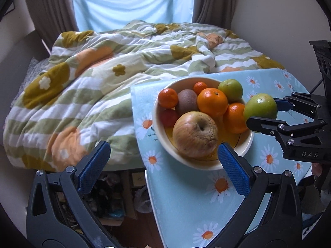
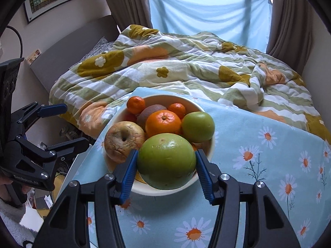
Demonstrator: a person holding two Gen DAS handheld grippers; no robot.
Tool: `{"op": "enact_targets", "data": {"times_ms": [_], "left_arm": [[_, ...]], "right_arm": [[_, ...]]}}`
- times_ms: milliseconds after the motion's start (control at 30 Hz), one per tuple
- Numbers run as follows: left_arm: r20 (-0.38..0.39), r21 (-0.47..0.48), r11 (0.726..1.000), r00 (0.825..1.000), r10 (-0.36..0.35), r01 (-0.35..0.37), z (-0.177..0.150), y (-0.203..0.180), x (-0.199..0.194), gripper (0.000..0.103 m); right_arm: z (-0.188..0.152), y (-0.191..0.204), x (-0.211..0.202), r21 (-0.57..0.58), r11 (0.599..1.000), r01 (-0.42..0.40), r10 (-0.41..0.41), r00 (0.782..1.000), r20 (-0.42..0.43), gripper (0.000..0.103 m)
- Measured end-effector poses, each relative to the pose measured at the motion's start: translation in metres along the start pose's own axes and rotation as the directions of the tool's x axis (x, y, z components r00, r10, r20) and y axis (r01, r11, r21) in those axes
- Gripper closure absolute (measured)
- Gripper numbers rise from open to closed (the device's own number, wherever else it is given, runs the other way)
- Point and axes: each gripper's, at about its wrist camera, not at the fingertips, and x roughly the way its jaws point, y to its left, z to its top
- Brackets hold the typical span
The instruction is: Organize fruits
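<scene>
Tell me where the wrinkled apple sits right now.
The wrinkled apple lies in the bowl at its near-left edge, in front of the kiwi and big orange, just beyond the open left claw.

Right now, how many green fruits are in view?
2. One green fruit sits at the right side of the bowl; the other is gripped in the right gripper. More may be hidden underneath.

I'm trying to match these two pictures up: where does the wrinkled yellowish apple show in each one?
Left wrist view: the wrinkled apple sits low and centre, at the bowl's near edge, just ahead of the open left tool.
Right wrist view: the apple lies left of centre, beside the green fruit gripped by the right tool.
Shared landmark: the big orange.
</scene>
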Motion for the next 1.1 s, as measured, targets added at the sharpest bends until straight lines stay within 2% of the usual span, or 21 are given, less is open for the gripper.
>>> {"op": "enact_targets", "data": {"times_ms": [167, 467, 567, 633, 700, 900, 1033, 1067, 1100], "left_arm": [[-0.019, -0.027, 1.000, 1.000, 0.012, -0.013, -0.017, 0.010, -0.001, 0.000], [-0.043, -0.055, 0.998, 0.999, 0.033, -0.035, -0.035, 0.013, 0.001, 0.000], [-0.045, -0.078, 0.996, 0.998, 0.039, -0.042, -0.039, 0.012, -0.002, 0.000], [-0.050, -0.096, 0.994, 0.998, 0.046, -0.050, -0.040, 0.010, -0.003, 0.000], [-0.051, -0.112, 0.992, 0.998, 0.048, -0.054, -0.042, 0.007, -0.006, 0.000], [-0.047, -0.123, 0.990, 0.997, 0.063, -0.068, -0.043, -0.010, -0.016, 0.000], [-0.027, -0.129, 0.989, 0.997, 0.069, -0.072, -0.038, -0.027, -0.030, 0.000], [-0.018, -0.132, 0.989, 0.997, 0.070, -0.072, -0.036, -0.032, -0.036, 0.000], [-0.007, -0.134, 0.988, 0.997, 0.072, -0.073, -0.034, -0.037, -0.041, 0.000]], "right_arm": [[-0.005, 0.010, 0.015, -0.018, 0.999, -0.026, 0.026, 1.000, -0.015, 0.052], [-0.008, 0.018, 0.029, -0.061, 0.998, 0.003, -0.004, 1.000, -0.019, 0.052], [-0.009, 0.018, 0.028, -0.071, 0.997, -0.013, 0.012, 1.000, -0.016, 0.052], [-0.008, 0.019, 0.022, -0.086, 0.996, -0.027, 0.028, 0.999, 0.017, 0.042], [-0.005, 0.021, 0.014, -0.112, 0.993, -0.027, 0.034, 0.998, 0.056, 0.017], [-0.004, 0.015, 0.003, -0.145, 0.989, -0.014, 0.026, 0.996, 0.081, 0.016], [-0.007, 0.008, -0.020, -0.139, 0.990, -0.009, 0.024, 0.994, 0.105, 0.016], [-0.007, 0.005, -0.028, -0.135, 0.991, -0.006, 0.021, 0.994, 0.111, 0.011], [-0.008, 0.002, -0.036, -0.131, 0.991, -0.003, 0.018, 0.993, 0.117, 0.002]]}}
